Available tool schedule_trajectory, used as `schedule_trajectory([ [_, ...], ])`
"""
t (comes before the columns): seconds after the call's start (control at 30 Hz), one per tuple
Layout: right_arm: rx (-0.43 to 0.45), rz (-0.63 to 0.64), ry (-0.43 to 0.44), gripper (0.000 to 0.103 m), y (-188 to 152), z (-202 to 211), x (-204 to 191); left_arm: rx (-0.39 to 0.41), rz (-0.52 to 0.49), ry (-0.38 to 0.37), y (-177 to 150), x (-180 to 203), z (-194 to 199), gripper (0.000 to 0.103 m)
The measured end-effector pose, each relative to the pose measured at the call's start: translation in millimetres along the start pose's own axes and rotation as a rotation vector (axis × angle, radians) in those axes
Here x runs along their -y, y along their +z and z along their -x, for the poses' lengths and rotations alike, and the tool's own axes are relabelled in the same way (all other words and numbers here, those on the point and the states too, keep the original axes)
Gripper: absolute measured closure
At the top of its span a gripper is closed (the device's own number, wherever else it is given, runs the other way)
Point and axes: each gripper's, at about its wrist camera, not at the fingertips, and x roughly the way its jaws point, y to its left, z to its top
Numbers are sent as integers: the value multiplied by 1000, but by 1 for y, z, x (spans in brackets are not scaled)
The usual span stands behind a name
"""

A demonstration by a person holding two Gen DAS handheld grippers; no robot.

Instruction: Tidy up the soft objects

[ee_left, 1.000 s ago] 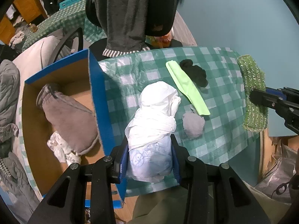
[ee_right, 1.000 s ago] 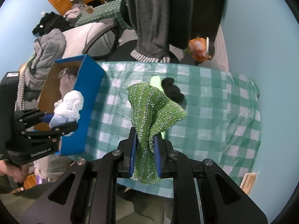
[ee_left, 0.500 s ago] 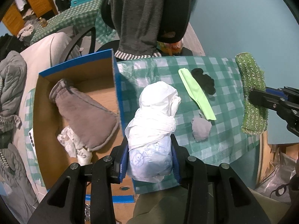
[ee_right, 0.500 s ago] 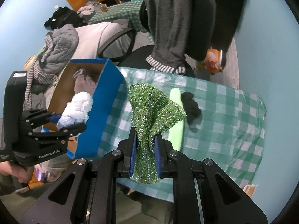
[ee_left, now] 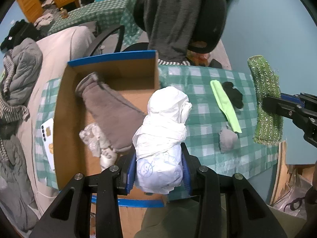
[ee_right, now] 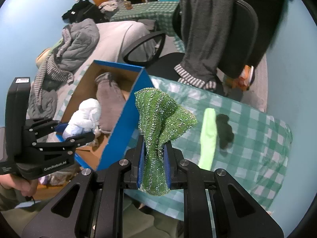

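My left gripper [ee_left: 159,168] is shut on a white rolled bundle [ee_left: 164,130] with a blue print, held over the right wall of the blue cardboard box [ee_left: 111,58]. From the right wrist view the same bundle [ee_right: 83,119] hangs above the box's open top. A grey plush item [ee_left: 111,107] and a crumpled pale piece [ee_left: 97,138] lie inside. My right gripper [ee_right: 154,156] is shut on a glittery green cloth [ee_right: 160,117], held above the checked table beside the box. A lime strip [ee_right: 207,136], a black piece [ee_right: 223,130] and a small grey piece [ee_left: 227,139] lie on the cloth.
The green checked tablecloth [ee_right: 257,138] ends at a blue wall on the right. A chair draped with a grey garment [ee_right: 206,29] stands behind the table. A white phone [ee_left: 47,136] lies left of the box. Piled clothes [ee_right: 75,41] fill the far left.
Both grippers have shifted left with their loads. The white bundle now sits over the box wall instead of over the table, and the green cloth is nearer the box.
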Motion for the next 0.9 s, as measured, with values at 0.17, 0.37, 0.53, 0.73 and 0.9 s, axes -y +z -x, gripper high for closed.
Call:
schedule_trajectory([
  [0.17,-7,35,21,87,9,-9,-16,1,39,14,-7,-18,2,64],
  [0.37,-20,81,44,87,17,-19,-36,5,99,33,-14,-42,4,64],
  [0.53,-36,125,65,87,25,-31,-53,11,156,48,-22,-63,7,64],
  [0.73,-62,173,94,87,34,-47,-73,4,229,59,-33,-87,6,64],
  [0.9,-88,207,111,87,41,-64,-90,-15,311,54,-44,-110,-4,64],
])
